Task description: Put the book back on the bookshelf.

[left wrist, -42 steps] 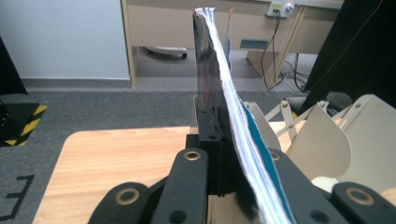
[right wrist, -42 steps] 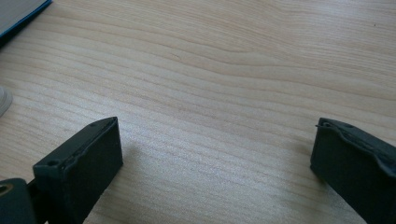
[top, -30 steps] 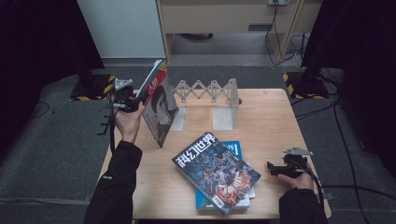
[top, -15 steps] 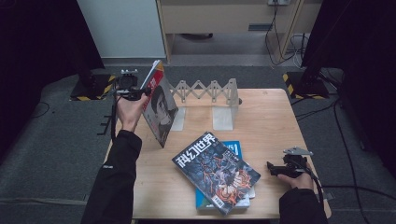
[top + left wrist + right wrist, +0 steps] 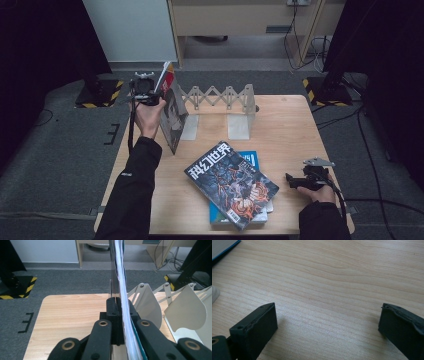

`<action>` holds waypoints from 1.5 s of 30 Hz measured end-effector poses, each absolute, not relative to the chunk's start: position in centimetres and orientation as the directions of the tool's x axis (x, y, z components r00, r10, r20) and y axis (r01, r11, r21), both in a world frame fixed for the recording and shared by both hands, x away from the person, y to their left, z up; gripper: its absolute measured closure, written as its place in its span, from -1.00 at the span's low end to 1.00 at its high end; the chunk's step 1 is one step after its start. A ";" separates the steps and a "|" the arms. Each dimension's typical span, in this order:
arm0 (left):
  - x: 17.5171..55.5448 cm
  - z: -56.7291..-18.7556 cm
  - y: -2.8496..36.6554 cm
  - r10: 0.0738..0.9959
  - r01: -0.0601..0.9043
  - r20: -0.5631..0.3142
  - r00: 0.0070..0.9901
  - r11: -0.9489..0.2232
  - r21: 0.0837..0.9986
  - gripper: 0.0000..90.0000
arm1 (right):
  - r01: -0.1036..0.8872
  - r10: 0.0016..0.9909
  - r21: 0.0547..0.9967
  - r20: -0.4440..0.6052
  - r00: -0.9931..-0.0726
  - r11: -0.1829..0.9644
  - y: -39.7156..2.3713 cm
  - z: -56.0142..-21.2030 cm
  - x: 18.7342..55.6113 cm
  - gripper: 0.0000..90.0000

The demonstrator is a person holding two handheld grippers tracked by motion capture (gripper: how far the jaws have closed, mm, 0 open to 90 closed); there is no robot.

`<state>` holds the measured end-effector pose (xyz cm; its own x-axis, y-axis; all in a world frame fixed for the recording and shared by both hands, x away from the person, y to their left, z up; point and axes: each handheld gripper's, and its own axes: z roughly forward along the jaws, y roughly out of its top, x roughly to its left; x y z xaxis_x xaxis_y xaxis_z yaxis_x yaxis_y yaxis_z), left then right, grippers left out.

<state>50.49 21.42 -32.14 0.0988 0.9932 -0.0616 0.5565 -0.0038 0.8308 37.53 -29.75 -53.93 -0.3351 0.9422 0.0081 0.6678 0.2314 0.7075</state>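
Note:
A magazine [image 5: 173, 114] with a red top edge stands upright on the table's far left, beside the left plate of a white expanding book rack [image 5: 220, 96]. My left gripper [image 5: 151, 95] is shut on its upper spine edge; in the left gripper view the page edges [image 5: 121, 277] run straight up between the jaws of the left gripper [image 5: 119, 307], with the white rack [image 5: 187, 307] to the right. My right gripper [image 5: 291, 180] rests near the table's front right, open, and the right gripper [image 5: 327, 325] has bare wood between its jaws.
A dark sci-fi magazine [image 5: 232, 182] lies askew on a blue book [image 5: 251, 159] at the front middle of the wooden table [image 5: 290, 125]. Grey carpet, black stands with yellow-striped feet and a cabinet lie beyond the far edge.
The left hand has carried the magazine's top a little farther away and to the right, so it stands more upright. The right hand has stayed still.

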 end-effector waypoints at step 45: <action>46.4 -30.7 23.5 0.967 0.357 -0.096 0.235 0.006 0.934 0.13 | 0.673 0.945 0.705 0.011 -0.328 0.225 -29.7 -53.9 37.6 -0.98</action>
<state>46.36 23.53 -30.72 0.2349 0.9673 -0.0958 0.3570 0.0058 0.9341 37.56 -29.69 -53.93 -0.3281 0.9446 0.0114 0.6728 0.2253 0.7047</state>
